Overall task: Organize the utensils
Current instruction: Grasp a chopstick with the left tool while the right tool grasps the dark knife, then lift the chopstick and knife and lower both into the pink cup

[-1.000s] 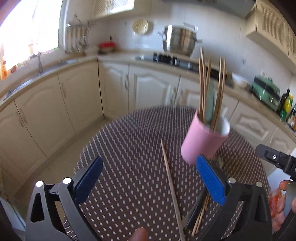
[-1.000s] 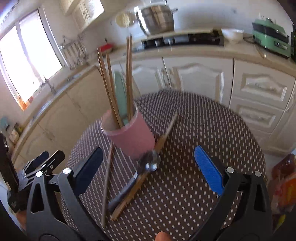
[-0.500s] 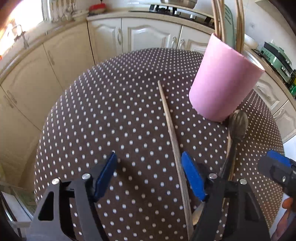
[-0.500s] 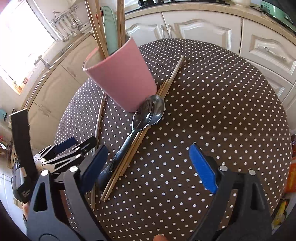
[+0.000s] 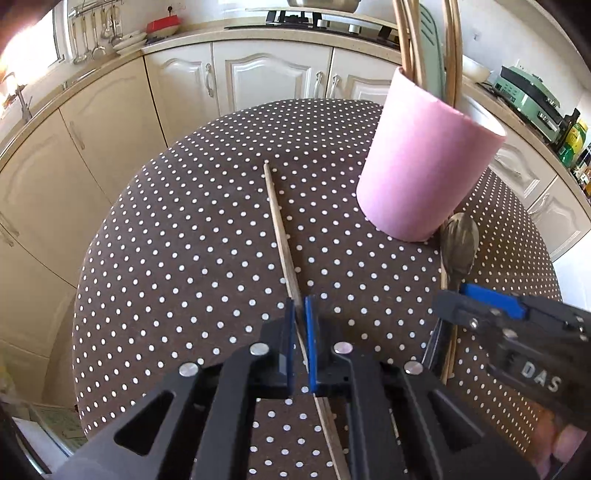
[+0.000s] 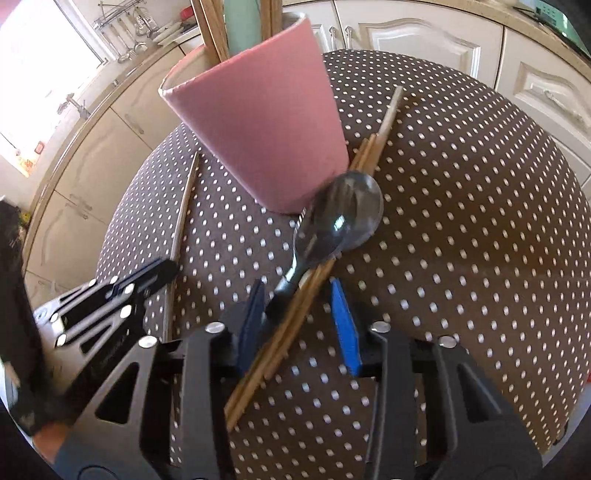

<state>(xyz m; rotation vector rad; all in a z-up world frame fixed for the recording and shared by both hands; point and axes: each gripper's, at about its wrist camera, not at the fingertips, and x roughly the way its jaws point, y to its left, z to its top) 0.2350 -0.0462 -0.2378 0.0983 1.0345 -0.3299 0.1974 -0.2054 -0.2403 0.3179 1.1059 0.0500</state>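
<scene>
Cream cabinets (image 5: pixel 236 81) wrap round polka-dot table (image 5: pixel 177 258); hob (image 5: pixel 325 26) on counter; bright window (image 6: pixel 44 92) left.

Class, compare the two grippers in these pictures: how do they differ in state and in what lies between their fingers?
The left gripper is shut on a single chopstick; the right gripper is open. It straddles a spoon and a chopstick bundle, gripping neither. Both are low over the dotted table.

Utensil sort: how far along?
Done: several chopsticks and a green utensil stand in the pink cup. In hand: left claw shut on a single chopstick; right claw open around the spoon handle and chopstick bundle. Left: those loose pieces.
</scene>
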